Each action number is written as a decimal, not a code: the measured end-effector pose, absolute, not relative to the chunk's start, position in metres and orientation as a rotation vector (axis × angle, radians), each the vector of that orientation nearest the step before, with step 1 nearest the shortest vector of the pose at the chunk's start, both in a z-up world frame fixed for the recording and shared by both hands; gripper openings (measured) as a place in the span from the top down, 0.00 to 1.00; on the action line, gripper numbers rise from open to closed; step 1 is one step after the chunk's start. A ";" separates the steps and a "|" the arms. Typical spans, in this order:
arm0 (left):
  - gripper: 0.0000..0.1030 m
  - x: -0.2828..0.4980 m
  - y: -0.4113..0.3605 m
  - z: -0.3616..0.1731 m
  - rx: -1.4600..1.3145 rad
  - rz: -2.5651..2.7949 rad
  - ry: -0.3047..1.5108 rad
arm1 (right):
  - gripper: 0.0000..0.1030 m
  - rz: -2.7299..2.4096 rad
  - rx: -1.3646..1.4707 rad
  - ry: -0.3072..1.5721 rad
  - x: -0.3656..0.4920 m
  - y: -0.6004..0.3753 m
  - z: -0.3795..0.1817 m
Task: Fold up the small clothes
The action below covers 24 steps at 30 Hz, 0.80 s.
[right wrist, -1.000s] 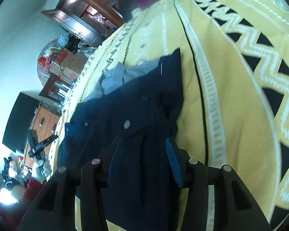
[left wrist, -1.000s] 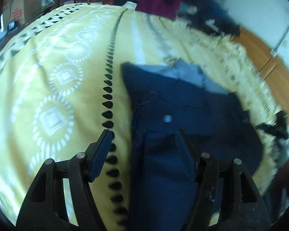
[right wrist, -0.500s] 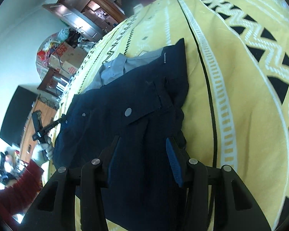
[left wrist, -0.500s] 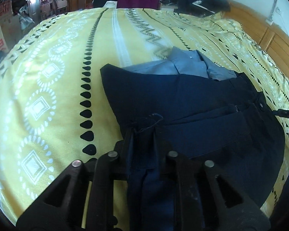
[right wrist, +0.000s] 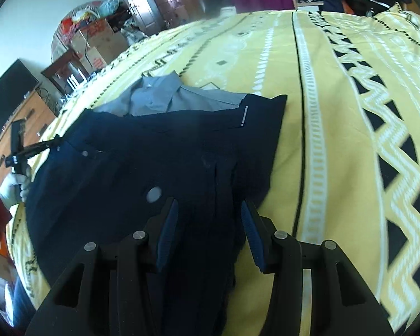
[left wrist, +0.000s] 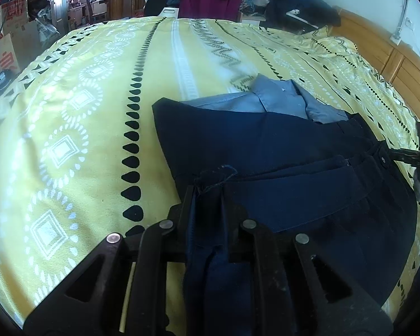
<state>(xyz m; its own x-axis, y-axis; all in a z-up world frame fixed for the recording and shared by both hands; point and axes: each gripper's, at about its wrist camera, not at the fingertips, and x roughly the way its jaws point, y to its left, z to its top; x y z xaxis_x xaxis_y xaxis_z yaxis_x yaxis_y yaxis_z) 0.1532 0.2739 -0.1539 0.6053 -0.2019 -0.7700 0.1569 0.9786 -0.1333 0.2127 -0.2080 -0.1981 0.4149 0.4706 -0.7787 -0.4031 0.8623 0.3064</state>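
Closed now, the left tool (left wrist: 207, 196) has just pinched a bunched fold of the dark navy shorts (left wrist: 280, 168), which lie rumpled on the yellow patterned bed (left wrist: 84, 112) over one grey-blue shirt (left wrist: 266, 98). Angled steeply down, the right tool (right wrist: 208, 212) gapes, pads straddling shorts fabric without squeezing.

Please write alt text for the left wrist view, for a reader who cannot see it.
The left gripper is shut on a bunched edge of the dark navy garment, which lies on a yellow patterned bedspread over a light blue shirt.
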 end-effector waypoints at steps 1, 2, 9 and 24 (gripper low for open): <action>0.85 0.153 0.274 -0.154 -0.054 -0.207 0.892 | 0.50 0.558 0.074 1.007 0.217 -0.205 -0.202; 0.84 0.151 0.273 -0.153 -0.053 -0.207 0.883 | 0.50 0.567 0.075 1.007 0.218 -0.202 -0.204; 0.79 0.151 0.268 -0.154 -0.033 -0.211 0.869 | 0.54 0.572 0.093 0.998 0.218 -0.200 -0.212; 0.91 0.121 0.257 -0.085 -0.038 -0.220 0.730 | 0.90 0.500 0.182 0.812 0.173 -0.227 -0.135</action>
